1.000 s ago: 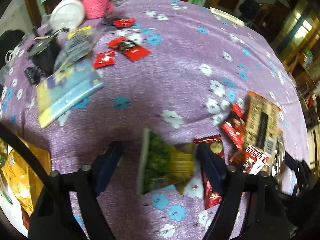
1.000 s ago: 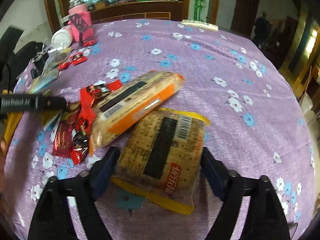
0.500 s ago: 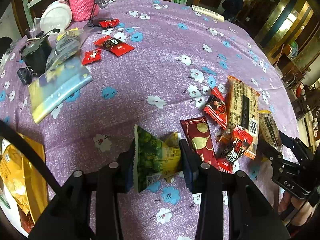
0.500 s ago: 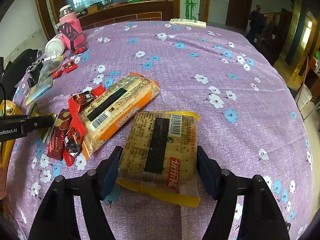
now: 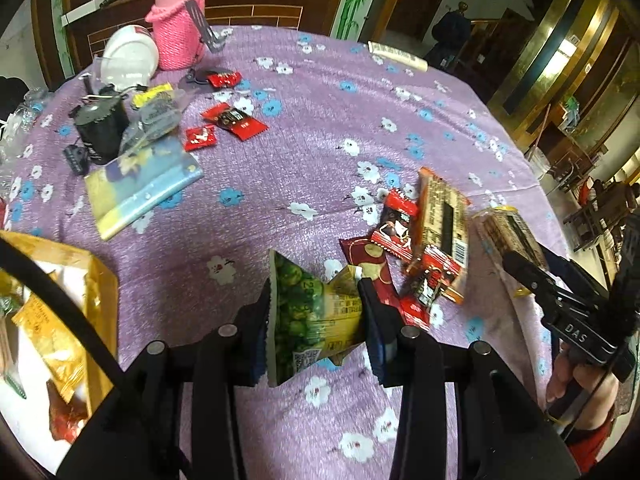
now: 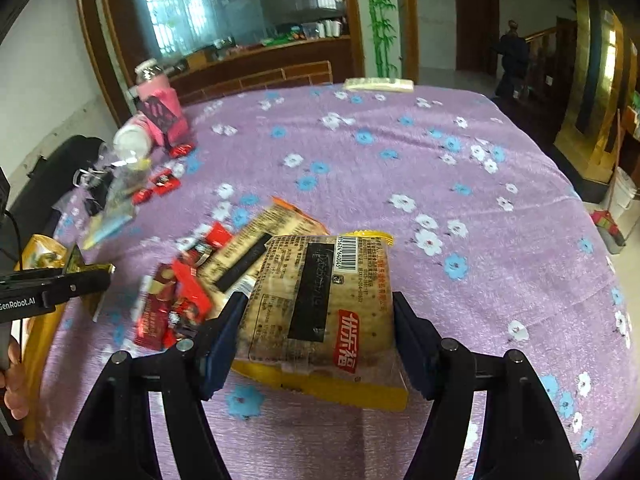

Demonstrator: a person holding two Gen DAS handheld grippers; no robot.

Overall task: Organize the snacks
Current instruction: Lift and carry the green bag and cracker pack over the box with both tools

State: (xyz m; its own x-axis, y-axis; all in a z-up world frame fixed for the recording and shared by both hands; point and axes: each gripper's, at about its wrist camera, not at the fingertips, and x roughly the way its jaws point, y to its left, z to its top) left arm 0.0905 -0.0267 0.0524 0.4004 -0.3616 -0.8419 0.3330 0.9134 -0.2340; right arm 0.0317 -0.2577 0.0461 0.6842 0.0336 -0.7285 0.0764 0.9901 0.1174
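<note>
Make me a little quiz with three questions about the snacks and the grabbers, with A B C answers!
1. Where is the pink bottle?
A. at the far edge of the table
B. in the left gripper
C. on the floor

2. What colour is the tablecloth?
A. green
B. purple
C. white

3. What is the right gripper doing?
A. hanging open
B. clamping a cup
C. clamping the cracker pack

Answers:
1 A: it stands far back, beside the white cup.
2 B: purple with blue and white flowers.
3 C: both fingers press the pack's sides. The left gripper likewise grips the pea packet.
</note>
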